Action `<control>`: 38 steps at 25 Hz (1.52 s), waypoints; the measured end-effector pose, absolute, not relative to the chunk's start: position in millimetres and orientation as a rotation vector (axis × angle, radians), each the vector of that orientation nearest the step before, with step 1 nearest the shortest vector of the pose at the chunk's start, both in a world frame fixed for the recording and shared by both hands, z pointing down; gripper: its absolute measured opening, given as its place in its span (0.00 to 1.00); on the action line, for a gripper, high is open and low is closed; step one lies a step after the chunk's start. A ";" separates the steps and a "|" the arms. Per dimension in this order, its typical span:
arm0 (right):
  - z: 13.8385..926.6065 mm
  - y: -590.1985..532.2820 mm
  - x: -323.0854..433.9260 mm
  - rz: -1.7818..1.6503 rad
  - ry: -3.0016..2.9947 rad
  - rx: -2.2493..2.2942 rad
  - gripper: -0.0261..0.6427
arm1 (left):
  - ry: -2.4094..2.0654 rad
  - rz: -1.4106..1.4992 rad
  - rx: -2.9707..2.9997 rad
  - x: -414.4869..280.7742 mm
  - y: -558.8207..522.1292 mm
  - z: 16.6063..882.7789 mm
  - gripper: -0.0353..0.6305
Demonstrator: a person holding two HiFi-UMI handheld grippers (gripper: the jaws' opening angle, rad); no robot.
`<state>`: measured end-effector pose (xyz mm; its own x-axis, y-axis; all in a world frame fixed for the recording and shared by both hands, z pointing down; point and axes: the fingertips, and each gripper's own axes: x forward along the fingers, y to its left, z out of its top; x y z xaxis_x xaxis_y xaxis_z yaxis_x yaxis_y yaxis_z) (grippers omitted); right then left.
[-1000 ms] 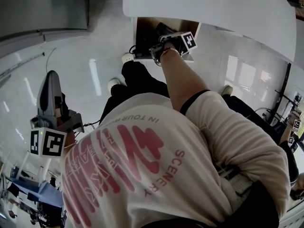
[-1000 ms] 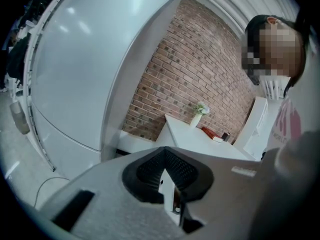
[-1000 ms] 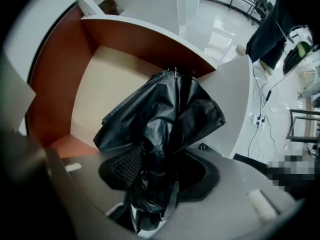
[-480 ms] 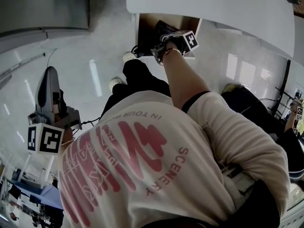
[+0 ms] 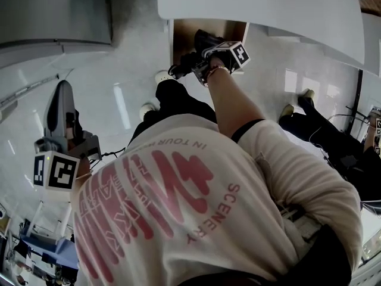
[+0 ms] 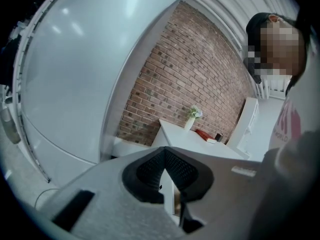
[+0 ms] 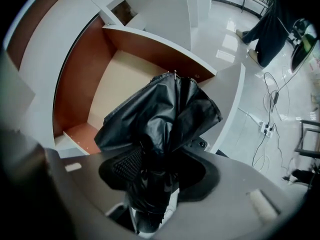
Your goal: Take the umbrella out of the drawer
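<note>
At the top centre of the head view, the right tongs [image 5: 196,64] pinch a folded black umbrella [image 5: 183,68] over the open drawer [image 5: 184,33], which juts out from under the white desk [image 5: 268,11]. Seen from the right gripper view, the tongs' [image 7: 155,169] ribbed pads are clamped on the umbrella's [image 7: 165,114] bunched fabric. Its loose folds and tip lie over the lower right of the drawer's pale bottom, in front of the brown wall [image 7: 80,84]. Whether it touches the drawer is unclear. Far to the left of the head view, the left tongs [image 5: 59,94] hang over the glossy floor [image 5: 125,94]. Their pads [image 6: 150,170] are pressed together at the tips, with nothing between them.
</note>
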<state>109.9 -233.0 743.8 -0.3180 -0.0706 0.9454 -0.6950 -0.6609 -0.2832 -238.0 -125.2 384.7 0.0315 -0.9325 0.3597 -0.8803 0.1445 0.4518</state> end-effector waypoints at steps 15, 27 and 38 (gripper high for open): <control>699.5 -223.8 136.1 1.932 -1.168 1.459 0.36 | -1.801 -0.168 1.832 -208.7 -113.8 361.0 0.06; 672.4 -211.0 132.0 1.810 -1.343 1.395 0.36 | -1.766 -0.224 1.905 -198.4 -105.5 352.4 0.06; 635.0 -196.3 133.2 1.866 -1.473 1.375 0.35 | -1.745 -0.257 1.990 -186.2 -92.6 327.2 0.06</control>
<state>133.2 -196.3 635.0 -0.4409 -0.2550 0.8606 -0.7778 -0.3700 -0.5081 -186.2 -92.6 327.2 0.1703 -0.9709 0.1682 -0.8813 -0.0737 0.4668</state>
